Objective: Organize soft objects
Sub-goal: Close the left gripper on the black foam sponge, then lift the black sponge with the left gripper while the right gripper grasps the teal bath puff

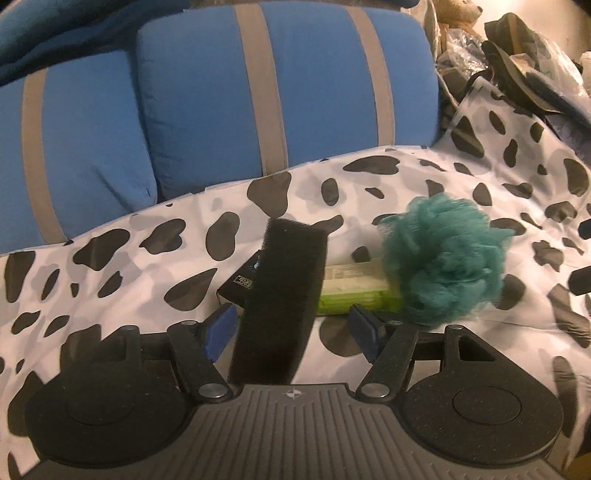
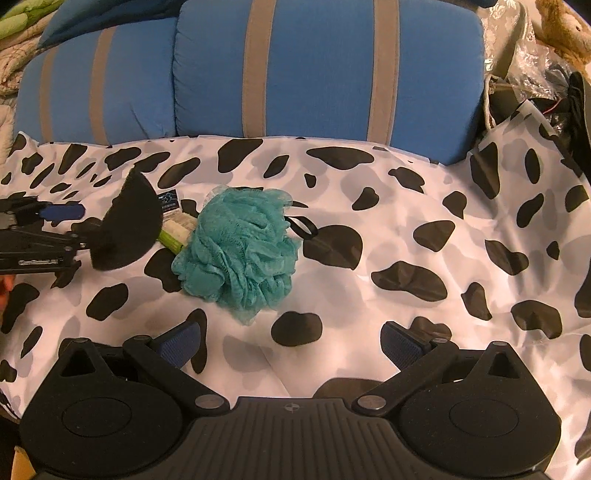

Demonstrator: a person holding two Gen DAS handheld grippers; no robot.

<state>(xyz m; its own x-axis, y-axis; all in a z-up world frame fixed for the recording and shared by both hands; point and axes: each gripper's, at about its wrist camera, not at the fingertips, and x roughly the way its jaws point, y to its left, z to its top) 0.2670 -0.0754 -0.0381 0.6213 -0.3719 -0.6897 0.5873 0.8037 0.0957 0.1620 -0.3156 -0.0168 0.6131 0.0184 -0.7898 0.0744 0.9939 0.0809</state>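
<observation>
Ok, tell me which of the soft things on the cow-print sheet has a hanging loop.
The teal mesh bath pouf: a dark cord loop sticks out of its right side. The black sponge between the left gripper's fingers and the green pack show none.

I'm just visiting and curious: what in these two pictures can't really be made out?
- Green packet: both views, mostly covered by the teal bath pouf and black sponge; its label is too small to read.
- Small black packet: left wrist view, half behind the sponge.
- Left gripper: whether its pads press the sponge is unclear.
- Brown plush: right wrist view, cut off by the edge.
</observation>
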